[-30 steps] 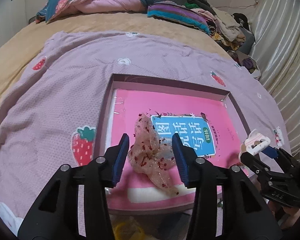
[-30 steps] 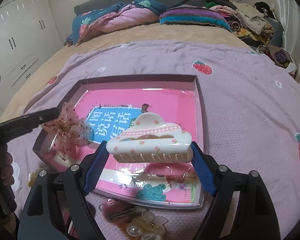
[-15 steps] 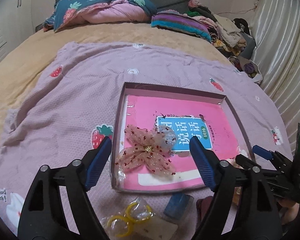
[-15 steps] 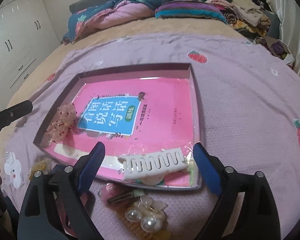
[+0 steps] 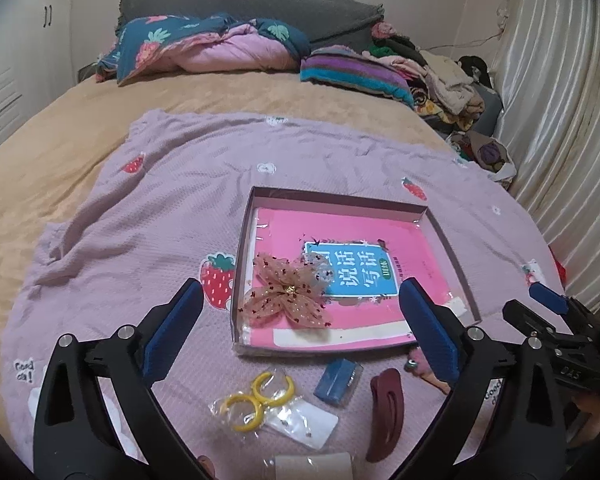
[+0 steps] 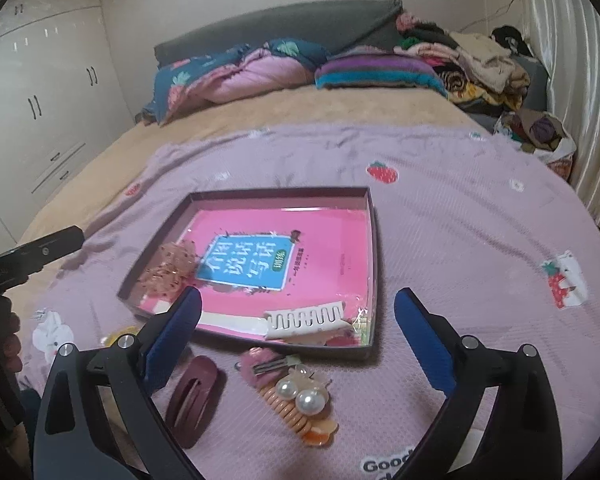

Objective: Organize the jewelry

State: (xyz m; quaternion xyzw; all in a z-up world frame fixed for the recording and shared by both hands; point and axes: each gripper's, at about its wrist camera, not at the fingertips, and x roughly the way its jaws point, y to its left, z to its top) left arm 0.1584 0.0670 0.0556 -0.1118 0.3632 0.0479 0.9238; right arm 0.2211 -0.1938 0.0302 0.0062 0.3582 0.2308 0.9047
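both hand-held grippers stand wide open and grip nothing. the left hand-held gripper (image 5: 300, 336) fills the lower part of its frame, above the purple blanket (image 5: 148, 216) on the bed. at frame centre the shallow tray (image 5: 446, 236) holds a pink book (image 5: 340, 236), and a sheer pink bow (image 5: 288, 292) lies on the book's lower left corner. below the tray on the blanket lie yellow hoop earrings in a clear bag (image 5: 260, 396), a blue packet (image 5: 337, 380) and a maroon snap clip (image 5: 386, 410). in the right wrist view the right hand-held gripper (image 6: 298, 338) spans the lower frame; a white claw clip (image 6: 306, 318) rests inside the tray's lower right corner. just below the tray, a pearl hair clip (image 6: 302, 396) and a pink barrette (image 6: 266, 364) lie on the blanket.
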